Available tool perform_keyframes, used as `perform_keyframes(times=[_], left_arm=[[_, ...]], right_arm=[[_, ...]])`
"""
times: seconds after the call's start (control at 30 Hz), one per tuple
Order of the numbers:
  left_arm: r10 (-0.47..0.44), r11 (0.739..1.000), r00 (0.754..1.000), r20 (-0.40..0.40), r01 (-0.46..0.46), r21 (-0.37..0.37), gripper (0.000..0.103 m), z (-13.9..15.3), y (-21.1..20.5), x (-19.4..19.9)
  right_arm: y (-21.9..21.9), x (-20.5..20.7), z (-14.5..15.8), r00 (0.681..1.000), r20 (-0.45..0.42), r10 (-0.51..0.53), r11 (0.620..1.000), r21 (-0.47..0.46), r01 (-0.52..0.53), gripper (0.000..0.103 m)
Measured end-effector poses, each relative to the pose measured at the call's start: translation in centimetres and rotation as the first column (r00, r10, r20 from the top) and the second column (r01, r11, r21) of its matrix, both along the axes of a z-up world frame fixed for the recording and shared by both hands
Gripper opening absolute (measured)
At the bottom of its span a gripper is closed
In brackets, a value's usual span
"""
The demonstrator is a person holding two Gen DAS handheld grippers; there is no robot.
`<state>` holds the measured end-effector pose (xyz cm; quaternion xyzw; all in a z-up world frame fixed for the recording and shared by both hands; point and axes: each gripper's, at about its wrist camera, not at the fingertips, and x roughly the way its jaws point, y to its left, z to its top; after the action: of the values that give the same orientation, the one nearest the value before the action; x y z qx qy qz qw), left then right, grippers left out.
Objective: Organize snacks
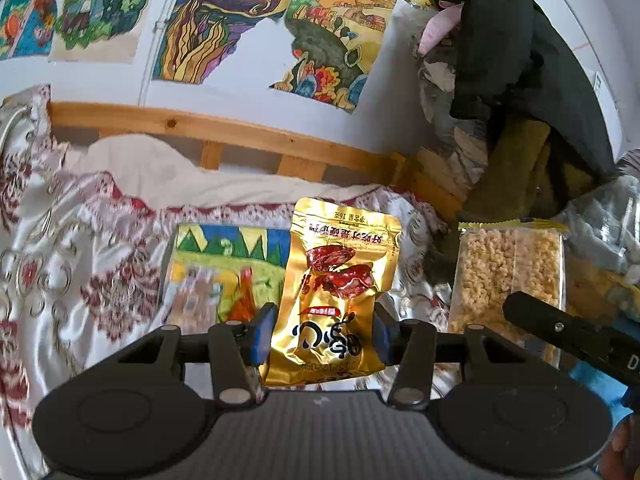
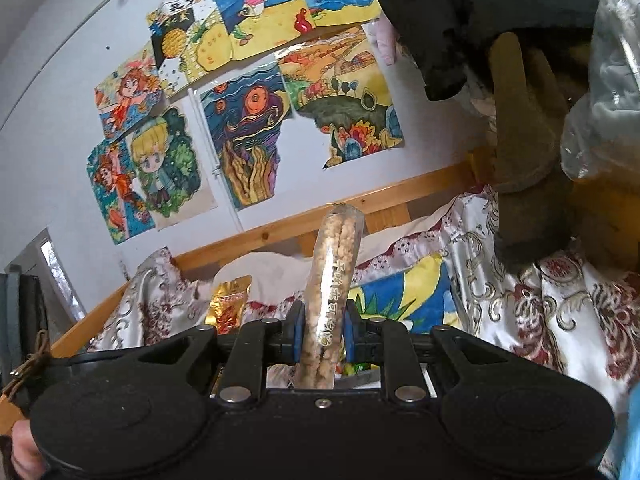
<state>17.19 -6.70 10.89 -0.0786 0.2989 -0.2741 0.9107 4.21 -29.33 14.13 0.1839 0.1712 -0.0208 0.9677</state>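
We keep the left tongs [image 1: 322, 336] clamped on the gold pouch [image 1: 336, 288], the right tongs [image 2: 323, 334] on the clear puffed-snack pack [image 2: 332, 300], both steady.

The foil snack pouch [image 1: 334, 292] hangs left of the puffed-rice snack pack [image 1: 508, 276], above the bed [image 1: 80, 248], drawings [image 1: 224, 20] behind.

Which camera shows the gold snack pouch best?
The left wrist view: the gold snack pouch fills the centre, face-on, clamped in the left gripper. The right wrist view shows only part of it at the left.
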Motion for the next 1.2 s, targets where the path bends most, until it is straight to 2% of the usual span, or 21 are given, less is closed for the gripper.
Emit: perform_keyframes(times=[0.2, 0.37, 0.5, 0.63, 0.77, 0.93, 1.07, 1.2], left_arm=[[0.015, 1.000, 1.000, 0.007, -0.015, -0.008, 0.053, -1.3, -2.1, 4.5], [0.039, 0.999, 0.999, -0.011, -0.040, -0.034, 0.053, -3.6, -3.2, 8.8], [0.048, 0.998, 0.999, -0.019, -0.049, -0.048, 0.053, -5.9, -4.1, 11.7], [0.048, 0.998, 0.998, -0.028, -0.049, -0.032, 0.053, -8.5, -4.9, 13.3], [0.044, 0.999, 0.998, -0.053, -0.044, 0.016, 0.053, -11.0, -5.6, 14.3], [0.041, 0.998, 0.991, -0.128, -0.035, 0.050, 0.053, -13.2, -6.1, 15.4], [0.033, 0.999, 0.985, -0.168, -0.027, 0.038, 0.053, -14.0, -5.9, 15.9], [0.037, 0.997, 0.986, -0.164, -0.026, 0.068, 0.054, -14.4, -6.2, 16.2]], right_arm=[[-1.9, 5.0, -2.2, 1.000, 0.014, -0.015, 1.000, -0.004, 0.016, 0.021], [-3.0, 9.0, -5.4, 0.999, 0.025, -0.034, 0.999, -0.008, 0.035, 0.021], [-3.4, 12.0, -8.1, 0.999, 0.002, -0.047, 0.999, -0.019, 0.047, 0.021], [-3.4, 15.1, -10.6, 0.997, -0.048, -0.065, 0.994, -0.090, 0.060, 0.021], [-3.0, 17.5, -12.5, 0.989, -0.091, -0.115, 0.973, -0.212, 0.094, 0.021], [-2.4, 18.9, -14.2, 0.985, -0.113, -0.133, 0.941, -0.326, 0.089, 0.021], [-2.4, 19.8, -15.4, 0.982, -0.145, -0.124, 0.948, -0.308, 0.075, 0.021], [-2.7, 20.4, -15.7, 0.984, -0.143, -0.111, 0.961, -0.269, 0.069, 0.021]])
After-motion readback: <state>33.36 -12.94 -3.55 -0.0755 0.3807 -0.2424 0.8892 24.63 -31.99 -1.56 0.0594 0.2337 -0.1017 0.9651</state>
